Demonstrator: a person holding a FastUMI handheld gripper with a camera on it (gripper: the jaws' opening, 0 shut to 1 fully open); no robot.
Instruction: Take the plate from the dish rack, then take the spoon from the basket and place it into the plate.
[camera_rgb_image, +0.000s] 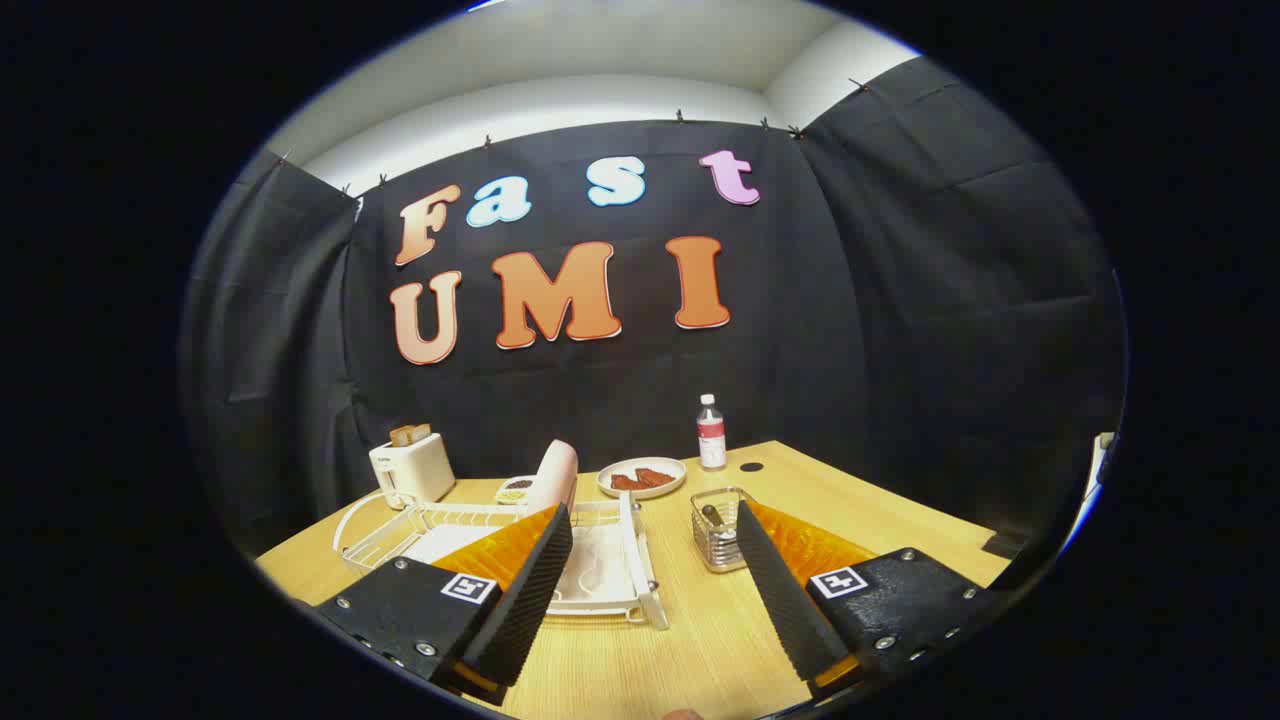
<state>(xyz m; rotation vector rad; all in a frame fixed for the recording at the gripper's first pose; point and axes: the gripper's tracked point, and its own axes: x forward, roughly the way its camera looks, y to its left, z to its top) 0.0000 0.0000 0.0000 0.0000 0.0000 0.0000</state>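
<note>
Now the claw (655, 585) is held wide open, grasping nothing. The plate (553, 476) is stood in the dish rack (640, 560), just beyond the left finger. It could be knocked over if bumped.

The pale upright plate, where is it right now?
The pale upright plate stands in the white wire dish rack, just beyond the open gripper's left finger, right of the white toaster.
</note>
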